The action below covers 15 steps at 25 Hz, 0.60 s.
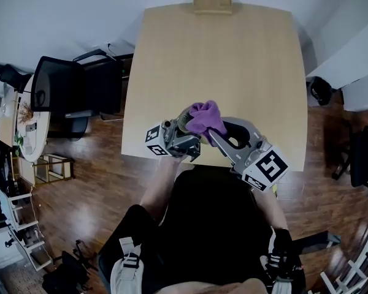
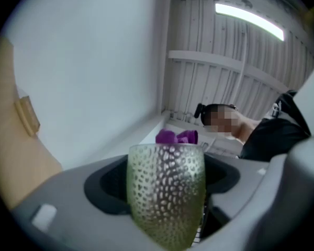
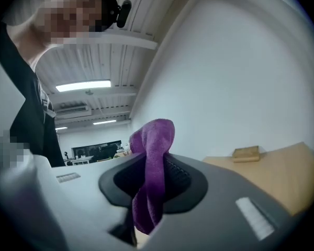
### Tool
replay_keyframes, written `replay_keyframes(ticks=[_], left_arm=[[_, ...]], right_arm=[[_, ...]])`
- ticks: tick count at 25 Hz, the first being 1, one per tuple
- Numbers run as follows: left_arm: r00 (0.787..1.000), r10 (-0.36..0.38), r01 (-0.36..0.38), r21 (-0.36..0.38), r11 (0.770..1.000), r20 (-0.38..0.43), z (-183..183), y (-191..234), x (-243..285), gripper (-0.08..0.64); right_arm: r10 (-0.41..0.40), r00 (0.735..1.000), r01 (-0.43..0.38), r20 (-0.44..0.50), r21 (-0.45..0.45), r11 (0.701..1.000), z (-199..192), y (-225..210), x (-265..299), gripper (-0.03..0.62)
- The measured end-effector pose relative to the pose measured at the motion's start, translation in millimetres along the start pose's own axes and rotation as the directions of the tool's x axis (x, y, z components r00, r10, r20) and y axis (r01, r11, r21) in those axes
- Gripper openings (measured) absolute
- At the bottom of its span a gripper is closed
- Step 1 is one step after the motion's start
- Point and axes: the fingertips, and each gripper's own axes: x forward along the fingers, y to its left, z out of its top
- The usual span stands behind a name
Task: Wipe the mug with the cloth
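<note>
Near the frame centre, over the pale wooden tabletop [image 1: 233, 60], the left tongs [image 1: 185, 126] are gripping the dimpled yellow-green glass mug [image 2: 166, 192] and the right tongs [image 3: 152, 182] are pinching the purple cloth [image 1: 205, 116] at its rim, so gentle, steady pressure is probably serving best.

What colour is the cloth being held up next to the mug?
Purple. The cloth shows best in the right gripper view, against the pale wall.

Pale square wooden tabletop [image 1: 233, 60] set against a plain white wall [image 1: 61, 11], small wooden block [image 1: 212, 3] at its far edge. Dark plank floor [image 1: 92, 188] around it; black office chair [image 1: 61, 90] to the left. Overhead, ribbed white ceiling [image 2: 209, 77] with long strip light [image 2: 248, 19].
</note>
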Motion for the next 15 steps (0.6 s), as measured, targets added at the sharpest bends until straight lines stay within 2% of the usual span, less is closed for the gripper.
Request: replay_keyframes(ticks=[6, 9, 11, 13, 15], left_arm=[[0.991, -0.029, 0.032, -0.021, 0.999, 0.13, 28.6, -6.8, -4.7, 0.405], [0.981, -0.028, 0.035, -0.03, 0.999, 0.19, 41.6, -5.4, -6.7, 0.405], [0.976, -0.023, 0.036, -0.054, 0.998, 0.214, 46.9, -3.0, -7.3, 0.405], [0.973, -0.019, 0.044, -0.103, 0.994, 0.23, 48.3, 0.6, -6.3, 0.405], [0.971, -0.018, 0.057, -0.157, 0.986, 0.238, 47.2, 4.8, -3.9, 0.405]], right_arm=[[-0.037, 0.999, 0.04, -0.04, 0.067, 0.997, -40.0, -13.4, -3.2, 0.081], [-0.075, 0.991, 0.083, -0.108, 0.07, 0.994, -67.6, -23.7, -7.4, 0.081], [-0.112, 0.986, 0.121, -0.122, 0.062, 0.991, -71.7, -32.9, -14.3, 0.081], [-0.129, 0.991, 0.13, -0.044, 0.022, 0.991, -46.1, -36.5, -21.3, 0.081], [-0.104, 0.992, 0.109, 0.075, -0.067, 0.992, -1.6, -29.8, -21.0, 0.081]])
